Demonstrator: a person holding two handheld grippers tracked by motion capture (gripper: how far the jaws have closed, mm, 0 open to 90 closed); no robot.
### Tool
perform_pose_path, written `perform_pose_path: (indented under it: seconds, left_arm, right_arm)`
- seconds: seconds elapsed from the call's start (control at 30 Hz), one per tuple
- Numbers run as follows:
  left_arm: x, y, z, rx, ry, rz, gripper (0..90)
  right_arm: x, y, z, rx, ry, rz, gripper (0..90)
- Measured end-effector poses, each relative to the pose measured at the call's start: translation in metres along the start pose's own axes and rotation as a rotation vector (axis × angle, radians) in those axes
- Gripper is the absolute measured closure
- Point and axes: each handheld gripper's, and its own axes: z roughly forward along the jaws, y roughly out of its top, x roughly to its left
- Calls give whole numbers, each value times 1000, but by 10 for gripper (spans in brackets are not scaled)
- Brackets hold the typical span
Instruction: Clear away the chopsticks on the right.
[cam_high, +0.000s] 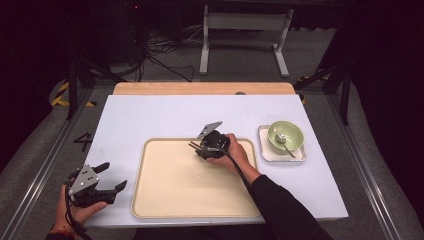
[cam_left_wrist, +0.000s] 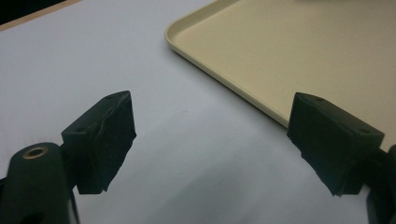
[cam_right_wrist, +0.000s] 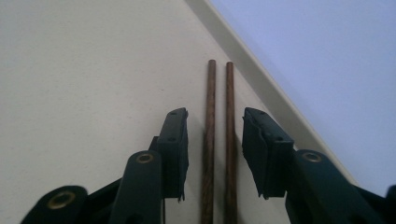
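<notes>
your right gripper (cam_high: 196, 148) sits over the far edge of the tray (cam_high: 165, 200), with the chopsticks (cam_right_wrist: 218, 140) lying side by side on the tray floor between its fingers (cam_right_wrist: 173, 149), close to the rim. the fingers look released: there's a gap on each side of the sticks and no pad presses on them. this reads as the end of setting the chopsticks down, so the next move calls for lifting straight off without nudging them toward the rim. your left gripper (cam_high: 107, 181) rests on the table (cam_high: 150, 115) just beside the tray's near left corner, fingers (cam_left_wrist: 105, 140) wide apart with nothing between them. the bowl (cam_high: 285, 136) with a spoon (cam_high: 283, 142) stands on a plate (cam_high: 300, 156) to the right of the tray, apart from it. the near ends of the chopsticks are cut off below the fingers, and from above your hand covers most of them.
</notes>
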Motion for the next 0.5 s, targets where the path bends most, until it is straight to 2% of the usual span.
perform_pose_path:
  seconds: [0.1,0.2,0.23,0.33,0.5]
  left_arm:
    - [1,0,0,2,2,-4,161]
    - [0,0,2,6,-6,3,162]
    - [0,0,2,6,-6,3,162]
    - [0,0,2,6,-5,3,162]
    - [0,0,1,4,-5,6,162]
  right_arm:
    - [-4,1,2,-7,-6,22,640]
    - [-8,0,3,-10,11,53,733]
    - [-8,0,3,-10,11,53,733]
    - [-11,-3,0,-7,16,75,807]
    - [-14,-9,-5,-1,7,114,810]
